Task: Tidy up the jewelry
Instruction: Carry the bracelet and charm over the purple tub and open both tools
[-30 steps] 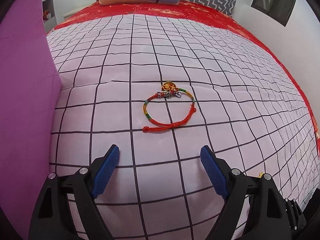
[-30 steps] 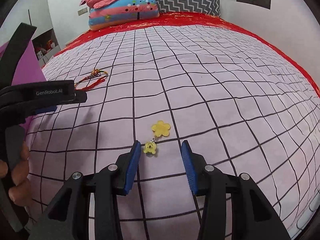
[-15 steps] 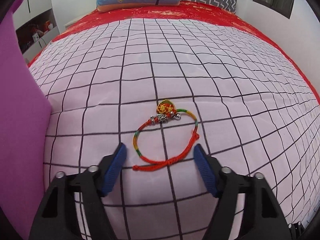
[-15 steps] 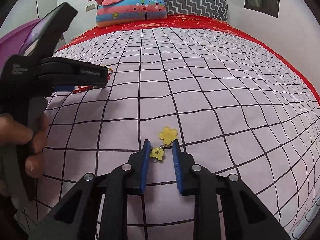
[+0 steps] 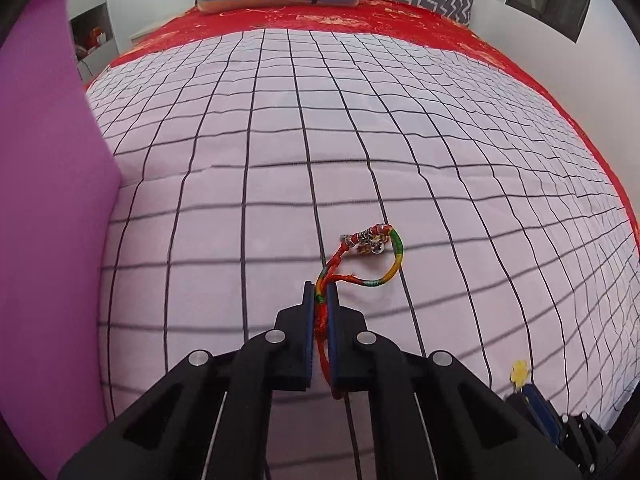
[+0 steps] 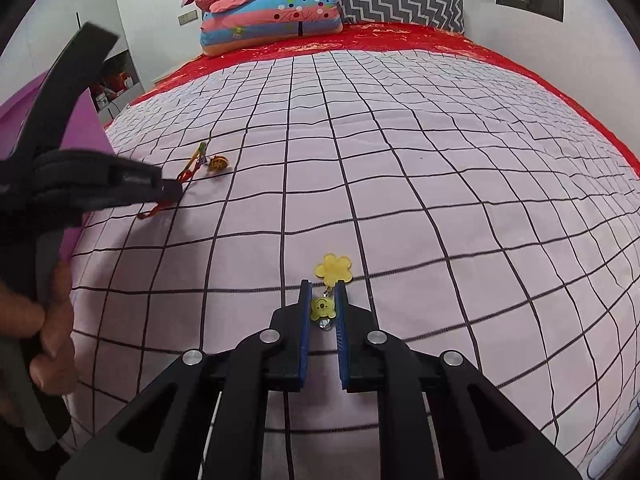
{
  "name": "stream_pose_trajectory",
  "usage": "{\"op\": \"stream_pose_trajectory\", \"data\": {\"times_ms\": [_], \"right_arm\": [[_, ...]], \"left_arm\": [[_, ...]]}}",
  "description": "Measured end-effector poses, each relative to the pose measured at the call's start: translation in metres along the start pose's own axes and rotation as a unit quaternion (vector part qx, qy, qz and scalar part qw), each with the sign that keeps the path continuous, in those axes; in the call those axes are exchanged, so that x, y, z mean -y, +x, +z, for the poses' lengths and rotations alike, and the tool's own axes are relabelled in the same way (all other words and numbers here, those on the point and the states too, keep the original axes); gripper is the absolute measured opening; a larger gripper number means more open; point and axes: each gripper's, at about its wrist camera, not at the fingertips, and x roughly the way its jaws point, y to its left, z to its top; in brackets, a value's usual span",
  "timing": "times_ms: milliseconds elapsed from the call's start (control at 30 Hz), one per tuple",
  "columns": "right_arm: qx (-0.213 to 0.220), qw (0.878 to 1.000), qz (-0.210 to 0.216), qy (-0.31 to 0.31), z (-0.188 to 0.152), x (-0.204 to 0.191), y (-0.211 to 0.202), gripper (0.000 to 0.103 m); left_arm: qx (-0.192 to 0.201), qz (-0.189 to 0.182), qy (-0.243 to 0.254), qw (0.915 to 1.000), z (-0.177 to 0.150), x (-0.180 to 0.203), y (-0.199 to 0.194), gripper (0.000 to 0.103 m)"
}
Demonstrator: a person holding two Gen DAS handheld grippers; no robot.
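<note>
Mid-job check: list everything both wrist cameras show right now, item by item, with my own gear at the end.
cord bracelet: one, red, green and yellow with silver beads and a gold charm, on the sheet, its cord pinched between the left fingers.
flower charm: one, yellow, linked to a small yellow bear piece sitting between the right fingers.
grid sheet: one, pale pink with black lines, covering the bed.
red bedspread: one, at the far end.
pillows: a stack, striped, pink and grey zigzag, at the head.
purple panel: one, at the left edge.
left gripper: black with blue pads, shut on the cord.
right gripper: black with blue pads, closed around the bear piece.
</note>
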Motion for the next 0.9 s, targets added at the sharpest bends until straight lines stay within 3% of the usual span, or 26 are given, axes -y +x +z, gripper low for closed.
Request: {"op": "stream_pose_trajectory", "data": {"times_ms": [367,633,900], "right_arm": [[0.033,0.999,0.010,0.000,0.006,0.016,-0.045,0.011],[0.064,0.997,0.035,0.003,0.023,0.025,-0.089,0.011],[0.098,0.990,0.095,-0.025,0.050,-0.005,-0.136,0.011]], "left_arm": [[0.014,-0.006,-0.030,0.9994,-0.037,0.001,-0.064,0.006],[0.067,-0.009,-0.025,0.9974,-0.045,0.012,-0.136,0.006],[0.121,0.006,-0.042,0.9917,-0.040,-0.004,-0.206,0.006]]}}
